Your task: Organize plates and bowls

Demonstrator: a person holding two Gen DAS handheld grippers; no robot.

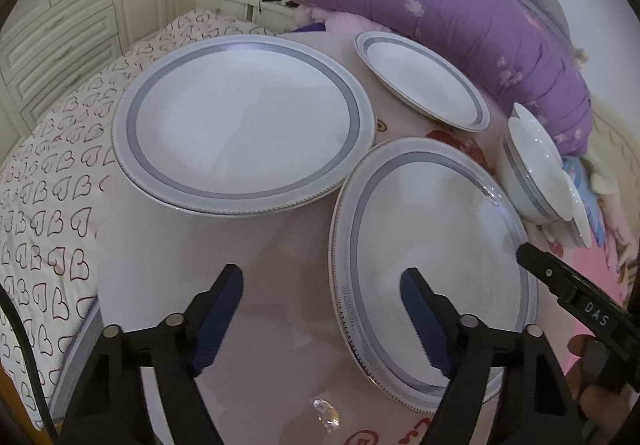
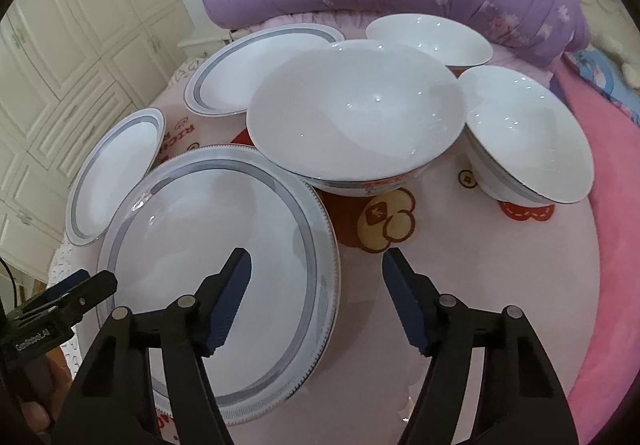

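Near plate point(image 1: 436, 269): lies flat on the pink tabletop point(image 1: 256, 285), its rim just beside the far stack of two large plates point(image 1: 244, 121).
Left tongs point(image 1: 320, 313): spread, straddling the plate's left rim, nothing pinched.
Right tongs point(image 2: 316, 301): spread over its right rim, empty too.
Grip advice: bite the rim from both sides evenly, then lift level.
Watch: big bowl point(image 2: 356, 117) sits close behind; its contact with the plate is hard to judge.
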